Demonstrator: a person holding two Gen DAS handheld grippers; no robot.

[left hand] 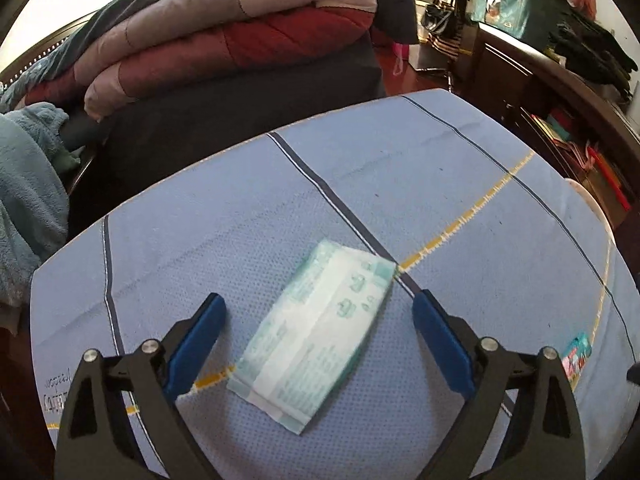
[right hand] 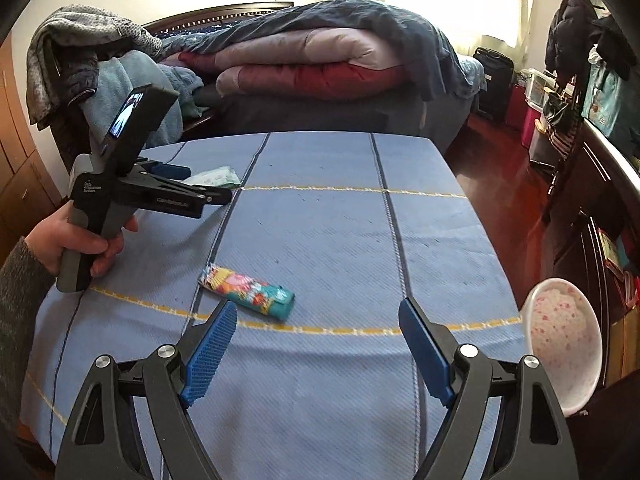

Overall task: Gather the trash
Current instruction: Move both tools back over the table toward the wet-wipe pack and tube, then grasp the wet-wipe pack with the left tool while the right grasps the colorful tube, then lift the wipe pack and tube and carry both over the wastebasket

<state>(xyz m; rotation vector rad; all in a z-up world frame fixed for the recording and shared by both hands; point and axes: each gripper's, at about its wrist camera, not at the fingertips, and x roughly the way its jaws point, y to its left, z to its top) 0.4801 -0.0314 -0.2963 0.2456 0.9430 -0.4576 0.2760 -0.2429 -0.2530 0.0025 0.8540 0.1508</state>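
Observation:
A flat pale green and white wrapper (left hand: 316, 336) lies on the blue cloth-covered table (left hand: 460, 184). My left gripper (left hand: 318, 304) is open, its blue fingers on either side of the wrapper, just above it. The wrapper also shows in the right wrist view (right hand: 214, 177), partly hidden behind the left gripper (right hand: 188, 182). A colourful teal and orange wrapper (right hand: 248, 293) lies mid-table; it shows at the right edge of the left wrist view (left hand: 576, 354). My right gripper (right hand: 318, 314) is open and empty, a little nearer than the colourful wrapper and to its right.
A pink-speckled white bin (right hand: 562, 344) stands at the table's right edge. A bed with folded quilts (right hand: 312, 64) lies behind the table. Dark wooden furniture (right hand: 592, 184) with clothes and bags lines the right side. Blue-grey clothes (right hand: 112, 80) are piled at the far left.

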